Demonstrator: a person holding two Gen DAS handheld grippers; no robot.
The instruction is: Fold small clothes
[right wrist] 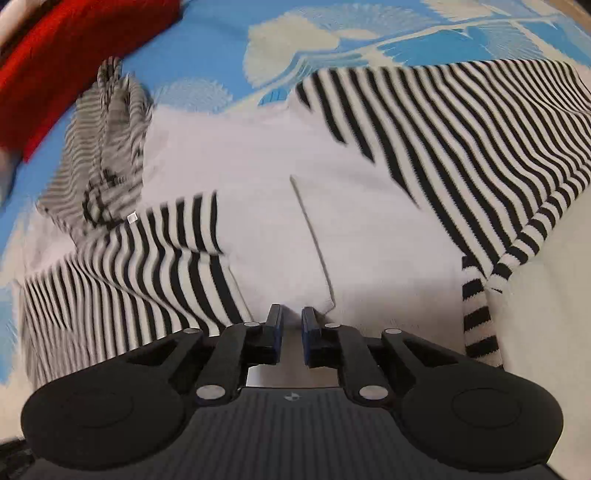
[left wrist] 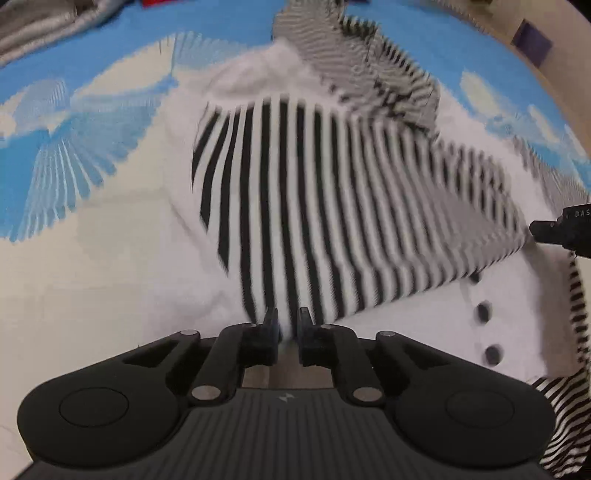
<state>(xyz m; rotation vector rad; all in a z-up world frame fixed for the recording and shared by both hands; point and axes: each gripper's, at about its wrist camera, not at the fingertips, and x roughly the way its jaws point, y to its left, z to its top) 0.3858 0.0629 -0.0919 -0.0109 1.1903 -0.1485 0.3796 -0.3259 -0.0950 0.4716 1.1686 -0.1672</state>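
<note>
A small white garment with black-and-white striped sleeves [left wrist: 332, 192] lies on a blue and cream patterned cloth [left wrist: 110, 48]. My left gripper [left wrist: 287, 325] is shut on the garment's near edge, with a striped sleeve stretched across the white body. Dark buttons [left wrist: 484, 312] show at the right. My right gripper [right wrist: 291, 321] is shut on the white hem [right wrist: 314, 229] of the same garment; striped sleeves lie to its left [right wrist: 147, 258] and right [right wrist: 480, 147]. The other gripper's tip [left wrist: 554, 229] shows at the right edge of the left wrist view.
A red cloth [right wrist: 66, 48] lies at the far left in the right wrist view. Grey fabric [left wrist: 44, 26] is bunched at the top left in the left wrist view. A striped hood or collar part [right wrist: 107, 147] sits crumpled beyond the garment.
</note>
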